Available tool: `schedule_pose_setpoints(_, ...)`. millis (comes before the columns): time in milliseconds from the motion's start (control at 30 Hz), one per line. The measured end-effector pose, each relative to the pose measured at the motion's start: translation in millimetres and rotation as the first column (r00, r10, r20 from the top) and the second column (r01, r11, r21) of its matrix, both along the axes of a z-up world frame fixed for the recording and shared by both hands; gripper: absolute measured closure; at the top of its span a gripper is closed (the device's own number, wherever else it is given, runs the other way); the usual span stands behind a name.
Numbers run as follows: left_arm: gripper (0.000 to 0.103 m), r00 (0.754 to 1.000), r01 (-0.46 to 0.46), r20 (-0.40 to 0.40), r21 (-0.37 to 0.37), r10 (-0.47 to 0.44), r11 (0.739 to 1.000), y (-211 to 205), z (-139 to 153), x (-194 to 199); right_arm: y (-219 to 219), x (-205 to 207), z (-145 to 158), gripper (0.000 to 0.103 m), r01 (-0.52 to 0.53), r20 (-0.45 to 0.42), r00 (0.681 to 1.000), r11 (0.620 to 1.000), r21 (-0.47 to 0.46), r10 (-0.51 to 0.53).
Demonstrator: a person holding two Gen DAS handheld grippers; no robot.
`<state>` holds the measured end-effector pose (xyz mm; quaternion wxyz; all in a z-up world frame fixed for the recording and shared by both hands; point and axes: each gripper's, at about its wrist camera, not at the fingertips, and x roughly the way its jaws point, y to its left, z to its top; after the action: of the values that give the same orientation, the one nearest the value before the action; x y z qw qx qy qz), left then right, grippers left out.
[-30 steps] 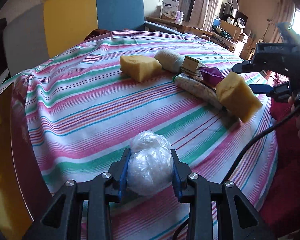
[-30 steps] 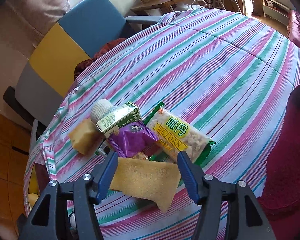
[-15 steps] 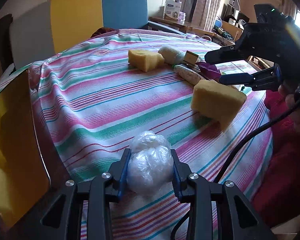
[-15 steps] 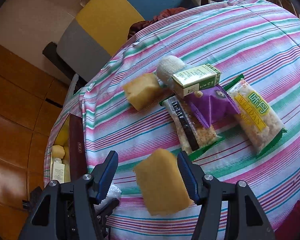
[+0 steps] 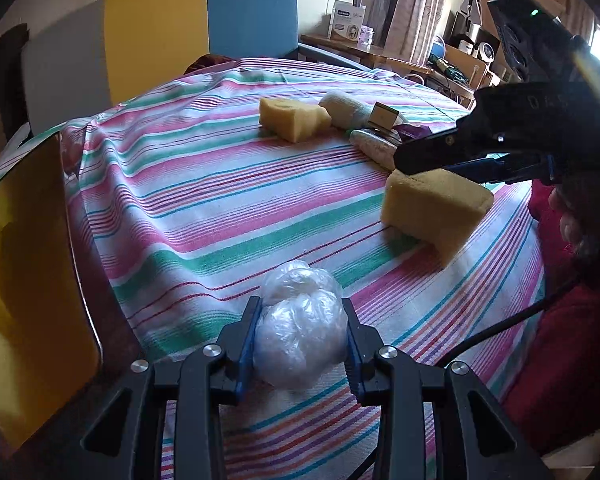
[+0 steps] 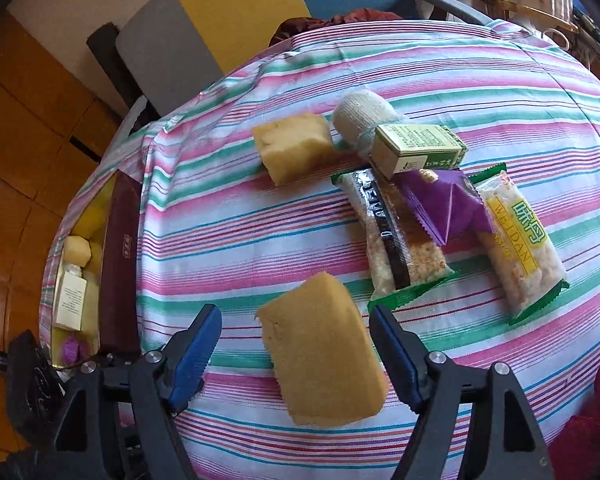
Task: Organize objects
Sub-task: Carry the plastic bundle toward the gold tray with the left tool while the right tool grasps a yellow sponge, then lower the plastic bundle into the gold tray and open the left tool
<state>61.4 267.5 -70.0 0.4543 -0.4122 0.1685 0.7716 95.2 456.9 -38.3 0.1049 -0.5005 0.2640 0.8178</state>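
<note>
Striped surface (image 6: pixel 228 240), box (image 6: pixel 118 264) at left edge holding bottle (image 6: pixel 71 295), yellow pieces.
Two sponges (image 6: pixel 322 354), three snack packets; left gripper (image 5: pixel 300 334) pinching plastic ball (image 5: pixel 300 336), right gripper (image 6: pixel 294 354) just opening, spread around a sponge.

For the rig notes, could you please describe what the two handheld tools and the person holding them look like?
Both are black plastic tools with blue ridged pads and silver screw heads. The left tool and right tool match. The right tool's body carries raised lettering and a green light, and a black cable hangs below it. The person wears dark red clothing.

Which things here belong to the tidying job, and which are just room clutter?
Job:
- plastic ball, gripped by left tool
- sponge, between the open right tool
- second sponge
- snack packs
- small box

Background:
- chair
- side table
</note>
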Motion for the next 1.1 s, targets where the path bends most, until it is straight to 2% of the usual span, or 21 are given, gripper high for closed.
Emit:
schedule_pose_setpoints(167,0.065,1.0,0.002,0.002,0.002,-0.002,1.0,-1,0,-1,-12,-4,-9,0.026,-0.054,0.09,0.995,0.995,0.079,0.047)
schedule_pose_setpoints(200,0.065,1.0,0.002,0.001,0.002,-0.002,1.0,0,-1,-2,-11,-4,-12,0.029,-0.052,0.111,0.993,0.995,0.087,0.042)
schedule_pose_setpoints(233,0.065,1.0,0.003,0.0,0.002,-0.003,1.0,1,-1,-3,-11,-4,-15,0.047,-0.045,0.138,0.99,0.992,0.115,0.029)
schedule_pose_setpoints(267,0.066,1.0,0.004,-0.001,0.002,-0.004,1.0,1,-1,-4,-11,-4,-16,0.05,-0.044,0.144,0.989,0.991,0.123,0.026)
schedule_pose_setpoints(333,0.066,1.0,0.002,0.01,0.007,-0.002,1.0,-1,2,-2,-13,-4,-15,0.052,-0.054,0.142,0.989,0.989,0.135,0.034)
schedule_pose_setpoints(400,0.066,0.999,0.019,0.034,0.044,-0.02,0.999,-5,10,1,-15,-4,-15,0.052,-0.06,0.146,0.988,0.988,0.142,0.039)
schedule_pose_setpoints(533,0.066,0.999,0.033,0.002,0.101,-0.033,0.994,-20,36,10,-13,-3,-14,0.052,-0.053,0.144,0.989,0.99,0.131,0.034)
schedule_pose_setpoints(633,0.066,1.0,-0.009,0.006,0.129,0.008,0.992,-36,54,1,-14,-1,-12,0.052,-0.05,0.14,0.99,0.989,0.138,0.03)
schedule_pose_setpoints(767,0.066,0.994,-0.11,-0.001,0.149,0.112,0.983,-67,74,-31,-14,0,-11,0.052,-0.045,0.135,0.991,0.989,0.143,0.026)
schedule_pose_setpoints(867,0.066,0.975,-0.223,0.038,0.14,0.22,0.965,-96,79,-72,-15,-1,-9,0.052,-0.043,0.124,0.992,0.989,0.144,0.025)
schedule_pose_setpoints(1000,0.066,0.932,-0.362,0.048,0.085,0.359,0.928,-128,75,-135,-15,-2,-9,0.052,-0.041,0.117,0.993,0.988,0.146,0.024)
schedule_pose_setpoints(1100,0.066,0.892,-0.451,0.063,0.057,0.447,0.891,-146,66,-179,-16,-3,-10,0.052,-0.042,0.118,0.993,0.988,0.148,0.024)
